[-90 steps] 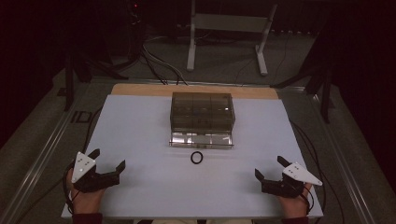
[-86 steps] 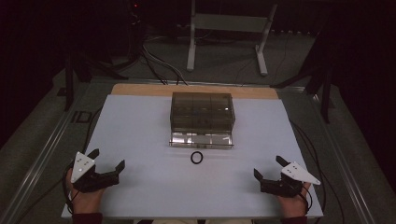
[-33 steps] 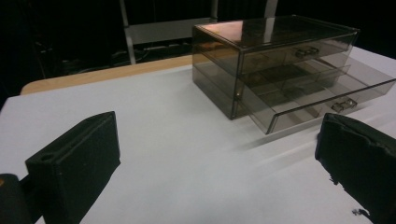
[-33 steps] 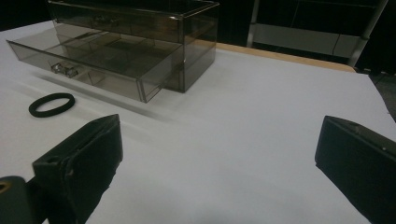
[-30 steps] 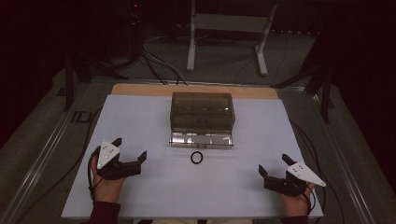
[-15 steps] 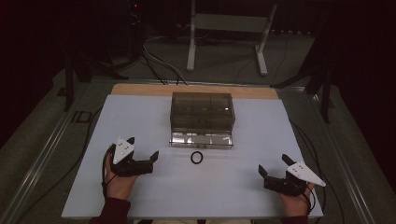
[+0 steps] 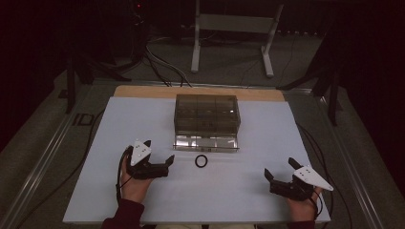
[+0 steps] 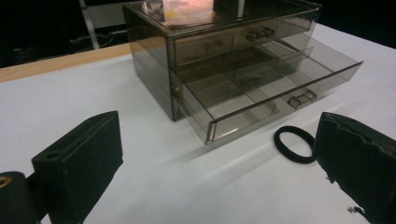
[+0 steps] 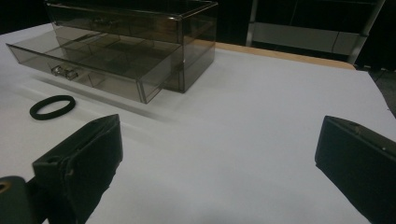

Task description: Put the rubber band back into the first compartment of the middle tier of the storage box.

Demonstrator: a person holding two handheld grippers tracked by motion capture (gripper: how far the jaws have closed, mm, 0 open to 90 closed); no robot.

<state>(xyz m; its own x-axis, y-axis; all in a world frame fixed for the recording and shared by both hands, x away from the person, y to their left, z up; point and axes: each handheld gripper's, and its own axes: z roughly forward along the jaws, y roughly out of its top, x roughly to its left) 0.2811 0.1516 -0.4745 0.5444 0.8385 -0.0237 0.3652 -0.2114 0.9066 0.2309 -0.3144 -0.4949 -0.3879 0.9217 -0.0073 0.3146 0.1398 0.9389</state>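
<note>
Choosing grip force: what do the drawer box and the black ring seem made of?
Drawer box: looks like smoky clear rigid plastic, glossy; its dividers show through the walls. Black ring: probably fabric-covered elastic, matte, without shine; rubber is also possible.

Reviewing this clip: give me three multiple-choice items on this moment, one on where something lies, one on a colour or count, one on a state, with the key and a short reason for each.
1. Where does the hair band lie?
A. In the open drawer
B. On the table in front of the drawer
C. On top of the drawer box

2. What colour is the hair band?
A. Black
B. Red
C. White

3. How is the lower drawer of the drawer box?
A. Shut
B. Taken out entirely
C. Pulled out

Key: 1 B, the band rests on the white table just before the drawer front. 2 A, it is a plain black loop in the left claw view. 3 C, the drawer juts forward from the box while the upper one sits flush.
</note>
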